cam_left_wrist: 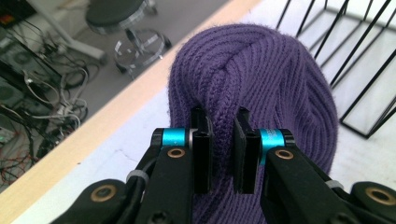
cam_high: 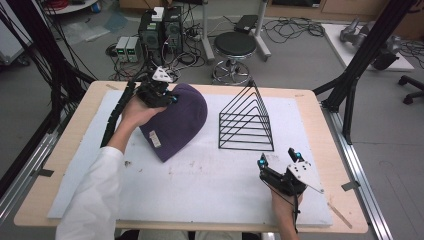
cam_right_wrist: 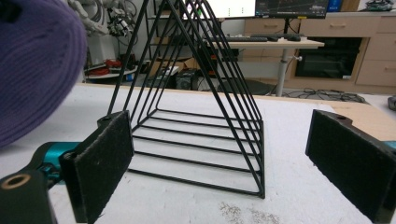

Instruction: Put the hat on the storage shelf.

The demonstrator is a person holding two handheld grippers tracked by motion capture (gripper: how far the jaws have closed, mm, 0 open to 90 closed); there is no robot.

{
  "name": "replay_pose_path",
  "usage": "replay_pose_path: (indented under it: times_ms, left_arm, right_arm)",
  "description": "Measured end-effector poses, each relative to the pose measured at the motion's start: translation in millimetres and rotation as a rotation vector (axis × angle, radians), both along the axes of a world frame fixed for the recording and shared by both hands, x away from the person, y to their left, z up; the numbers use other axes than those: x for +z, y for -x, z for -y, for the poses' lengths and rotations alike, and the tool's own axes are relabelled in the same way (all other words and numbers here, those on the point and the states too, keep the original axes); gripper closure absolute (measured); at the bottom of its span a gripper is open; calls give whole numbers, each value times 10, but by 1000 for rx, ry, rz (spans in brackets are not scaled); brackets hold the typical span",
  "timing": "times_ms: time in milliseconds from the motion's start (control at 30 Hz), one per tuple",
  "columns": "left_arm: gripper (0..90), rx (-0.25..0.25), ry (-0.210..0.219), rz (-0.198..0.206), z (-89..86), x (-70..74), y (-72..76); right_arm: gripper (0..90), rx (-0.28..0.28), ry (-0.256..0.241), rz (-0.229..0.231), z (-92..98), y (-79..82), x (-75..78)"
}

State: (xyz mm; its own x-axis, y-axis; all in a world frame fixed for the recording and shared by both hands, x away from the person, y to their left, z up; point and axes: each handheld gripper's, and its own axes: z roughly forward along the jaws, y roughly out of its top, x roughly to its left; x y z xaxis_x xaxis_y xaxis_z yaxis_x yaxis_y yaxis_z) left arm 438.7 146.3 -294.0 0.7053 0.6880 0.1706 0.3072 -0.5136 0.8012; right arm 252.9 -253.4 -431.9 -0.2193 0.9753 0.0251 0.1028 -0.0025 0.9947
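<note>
Purple ribbed knit makes up the beanie [cam_high: 175, 121], which lies on the white mat [cam_high: 210, 185] toward the left of the surface [cam_high: 65, 150], its crown pointing to the far edge and its small cream label [cam_high: 155, 138] near the cuff. The left tool [cam_high: 159, 93] has its two black pads pinched on a ridge of knit at the crown; in the left gripper view that fold [cam_left_wrist: 223, 140] fills the narrow gap between the pads, so the tool is clamped on the beanie. The right tool [cam_high: 278, 160] hovers near the front right of the mat with its jaws spread wide and nothing between them, facing the black wire rack [cam_high: 246, 121], which stands just right of the beanie without touching it. The work in hand looks like lifting the beanie by its crown, perhaps to bring it to the rack. To do it well, the bite should hold a full fold rather than a few loose stitches, since ribbed knit stretches and can slide out under its own weight. A slow, straight lift would let the cuff hang free and show whether the grip holds. If the soft body sags or swings toward the wire, the open right tool is well placed to catch the cuff edge and steady it.
</note>
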Motion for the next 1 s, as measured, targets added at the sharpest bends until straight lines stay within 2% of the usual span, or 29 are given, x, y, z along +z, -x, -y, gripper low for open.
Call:
replay_pose_path:
  times_ms: [67,267,333,567,733,900,1000]
  left_arm:
    - [805,-8,34,7,-71,39,70]
    - [805,10,72,73,-216,127,273]
    - [805,8,117,82,-265,151,342]
    - [805,42,191,175,-342,198,617]
    - [805,64,272,221,-383,223,802]
    - [805,87,366,298,-430,268,1013]
    - [804,100,436,343,-460,275,1143]
  right_arm:
    - [69,-1,-1,1,-5,2,1]
    - [69,-6,1,-3,-18,-13,-4]
    - [69,-10,-4,-3,-18,-13,-4]
    - [69,-25,-7,-6,-27,-4,-7]
    - [69,-27,-6,0,-17,6,-4]
    - [69,-35,-13,3,-9,5,-6]
    - [69,-34,-15,2,-8,7,-7]
